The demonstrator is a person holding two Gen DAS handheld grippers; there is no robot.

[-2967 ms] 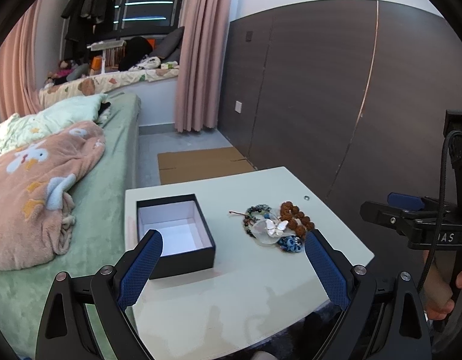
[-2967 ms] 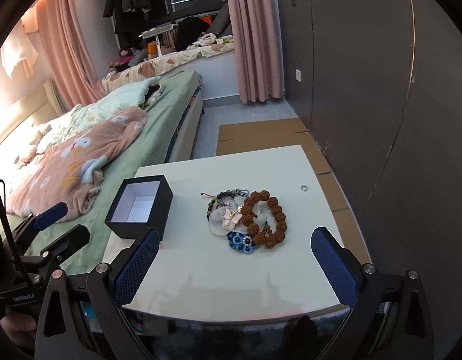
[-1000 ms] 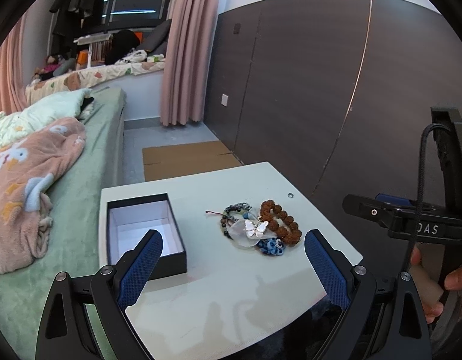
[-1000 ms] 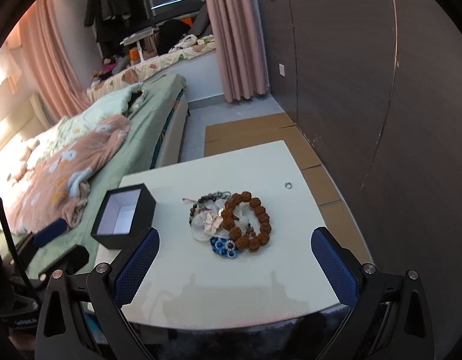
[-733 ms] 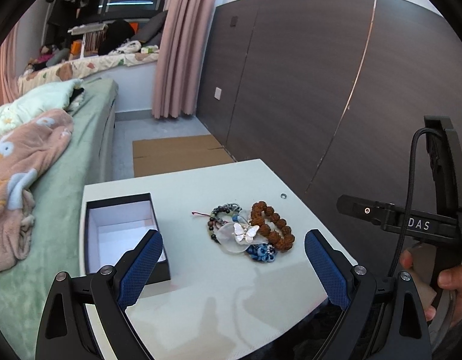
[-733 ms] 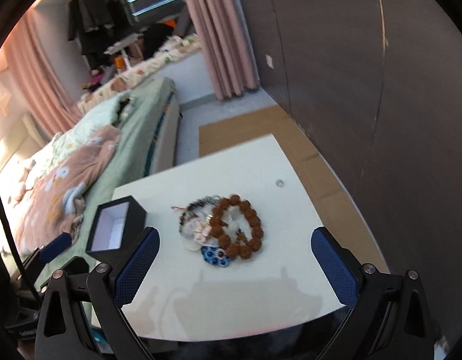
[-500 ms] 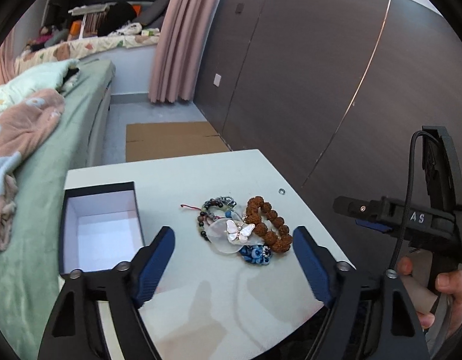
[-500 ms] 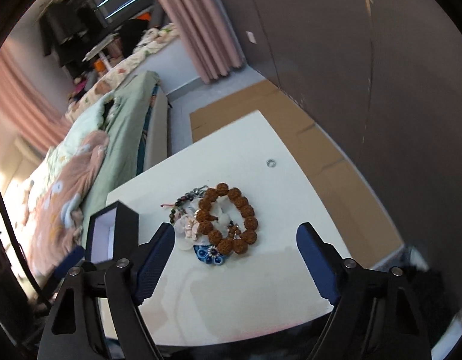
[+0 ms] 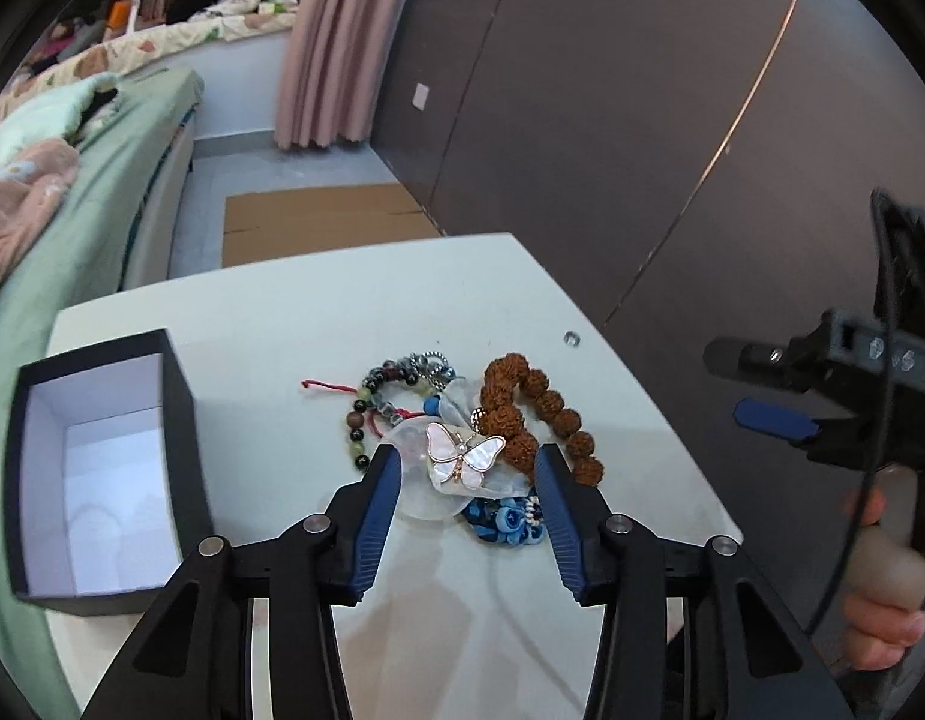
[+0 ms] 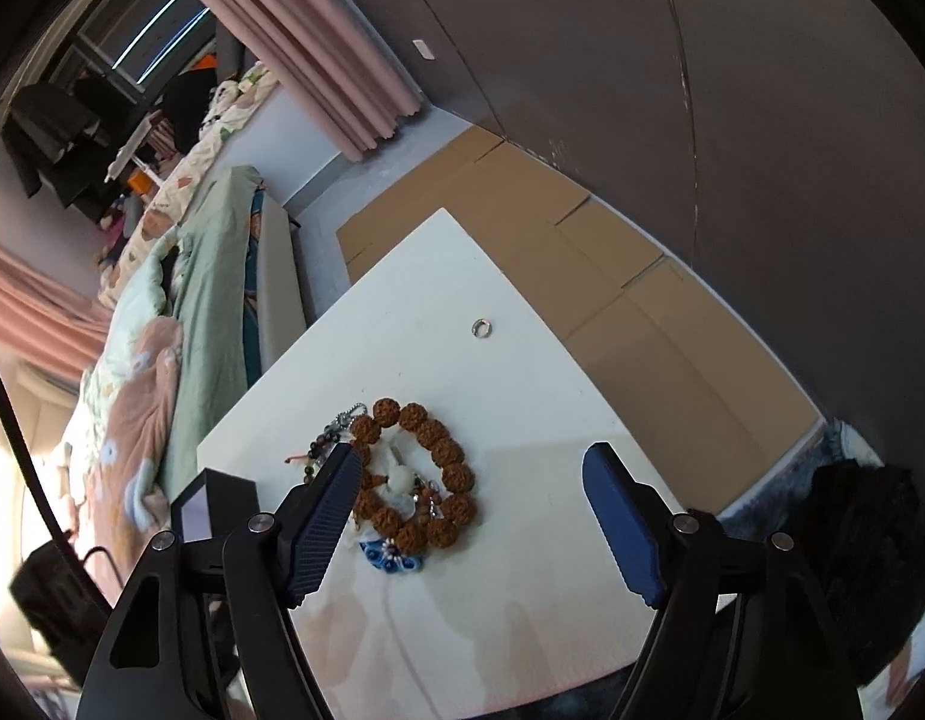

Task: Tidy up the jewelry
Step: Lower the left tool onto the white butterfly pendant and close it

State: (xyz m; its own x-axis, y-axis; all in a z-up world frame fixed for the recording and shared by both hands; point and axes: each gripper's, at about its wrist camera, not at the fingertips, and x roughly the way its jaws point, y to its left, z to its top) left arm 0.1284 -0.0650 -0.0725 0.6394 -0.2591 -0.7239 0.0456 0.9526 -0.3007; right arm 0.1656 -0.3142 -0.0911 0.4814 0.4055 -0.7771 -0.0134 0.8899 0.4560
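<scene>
The right gripper (image 10: 471,480) hides most of the black box (image 10: 213,507).

bed (image 9: 90,192) | pink curtain (image 9: 336,42) | floor cardboard (image 9: 318,222) | dark wall panels (image 9: 582,90)

Left wrist cam: close, steep look down over white table (image 9: 318,312), jewelry pile (image 9: 462,438) frame centre. Right wrist cam: rolled, table tilted, pile (image 10: 411,480) lower centre. Shared: table, pile, black box (image 9: 96,468), bed (image 10: 204,276).
</scene>
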